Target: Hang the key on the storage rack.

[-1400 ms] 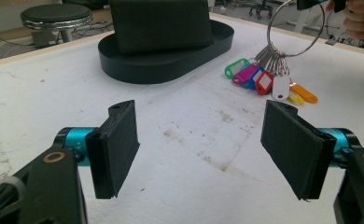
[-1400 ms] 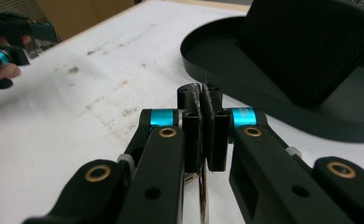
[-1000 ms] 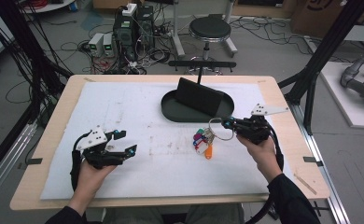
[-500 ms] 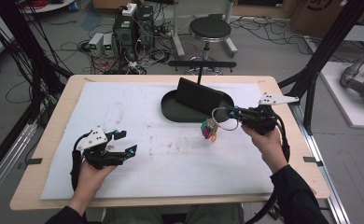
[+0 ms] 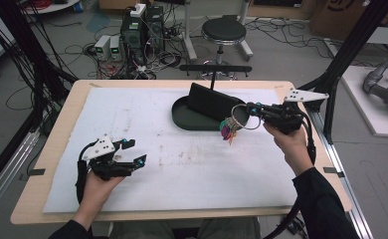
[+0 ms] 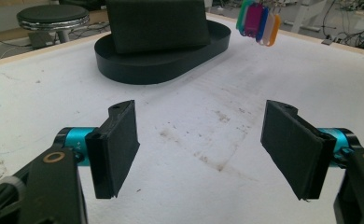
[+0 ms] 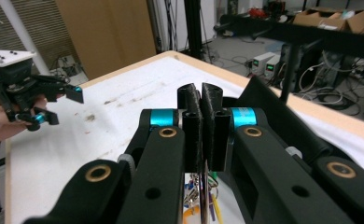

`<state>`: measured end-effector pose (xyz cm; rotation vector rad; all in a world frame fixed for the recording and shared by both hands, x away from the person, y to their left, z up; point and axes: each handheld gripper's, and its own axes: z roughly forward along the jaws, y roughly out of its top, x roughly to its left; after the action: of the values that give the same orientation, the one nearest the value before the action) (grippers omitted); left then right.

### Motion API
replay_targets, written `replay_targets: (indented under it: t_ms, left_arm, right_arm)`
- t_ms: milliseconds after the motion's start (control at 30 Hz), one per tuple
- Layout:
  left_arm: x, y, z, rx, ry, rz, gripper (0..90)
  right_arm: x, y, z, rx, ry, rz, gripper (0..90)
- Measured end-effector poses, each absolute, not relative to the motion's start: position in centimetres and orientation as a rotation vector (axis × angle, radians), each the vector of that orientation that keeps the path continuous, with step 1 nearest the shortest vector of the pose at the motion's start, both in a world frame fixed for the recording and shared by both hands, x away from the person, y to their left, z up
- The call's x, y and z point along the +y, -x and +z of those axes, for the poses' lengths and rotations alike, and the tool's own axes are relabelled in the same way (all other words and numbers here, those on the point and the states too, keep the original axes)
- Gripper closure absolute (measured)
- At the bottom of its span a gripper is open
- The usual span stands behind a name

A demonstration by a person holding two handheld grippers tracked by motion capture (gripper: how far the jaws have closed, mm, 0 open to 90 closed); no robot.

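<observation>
Coloured key tags dangling below right claw — ring pinched, above tray

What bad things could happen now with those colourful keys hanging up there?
The right gripper pinches just the thin ring, so the bunch of key tags might slip out and drop onto the white mat.

The tags dangle beside the upright panel in the black tray; a swing could knock them against it.

The left gripper sits open far away, probably too far to catch them.
</observation>
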<state>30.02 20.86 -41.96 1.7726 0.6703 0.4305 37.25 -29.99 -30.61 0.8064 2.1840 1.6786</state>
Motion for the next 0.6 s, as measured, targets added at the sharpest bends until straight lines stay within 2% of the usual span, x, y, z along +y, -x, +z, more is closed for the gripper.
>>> replay_targets:
  t_ms: [600]
  left_arm:
    - [21.0, -30.1, -42.1, 0.673, -1.773, 0.426, 27.3]
  right_arm:
    - [-31.2, -40.1, -27.9, 2.115, -0.785, 1.654, 87.9]
